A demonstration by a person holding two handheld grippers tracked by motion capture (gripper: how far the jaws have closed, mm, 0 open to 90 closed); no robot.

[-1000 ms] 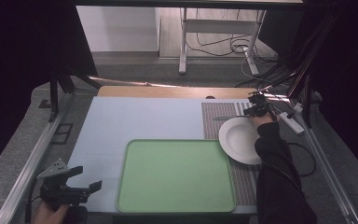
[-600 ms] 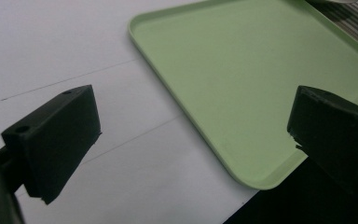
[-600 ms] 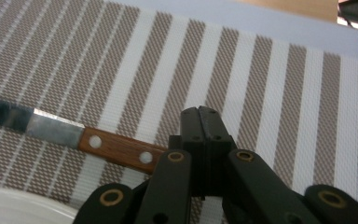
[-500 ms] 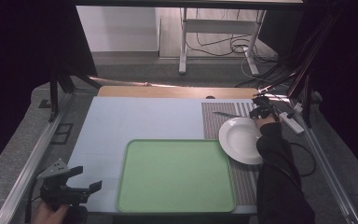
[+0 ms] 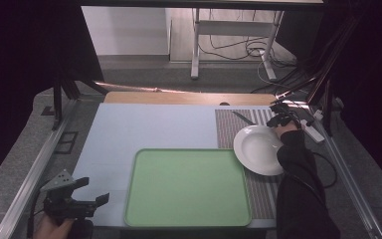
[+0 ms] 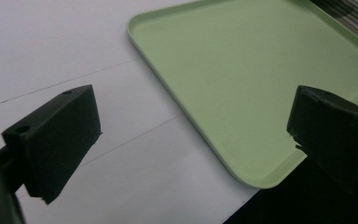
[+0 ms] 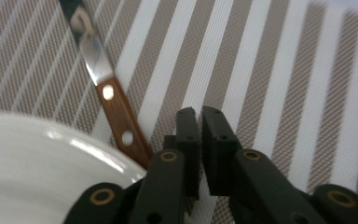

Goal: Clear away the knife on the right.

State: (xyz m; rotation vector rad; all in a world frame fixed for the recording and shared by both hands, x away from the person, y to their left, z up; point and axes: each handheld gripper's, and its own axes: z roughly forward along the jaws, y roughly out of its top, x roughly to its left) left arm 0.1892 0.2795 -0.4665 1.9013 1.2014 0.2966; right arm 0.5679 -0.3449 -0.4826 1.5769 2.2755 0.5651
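The wooden-handled knife [image 7: 103, 84] lay just left of the right claw [image 7: 201, 116], whose near-closed jaws, pinching nothing, had just been opening slightly.

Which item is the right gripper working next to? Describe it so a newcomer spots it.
Find the striped placemat at the table's right side, beyond the green tray. At its far end, just past the white plate, lies a knife. Its brown riveted wooden handle and shiny blade set it apart.
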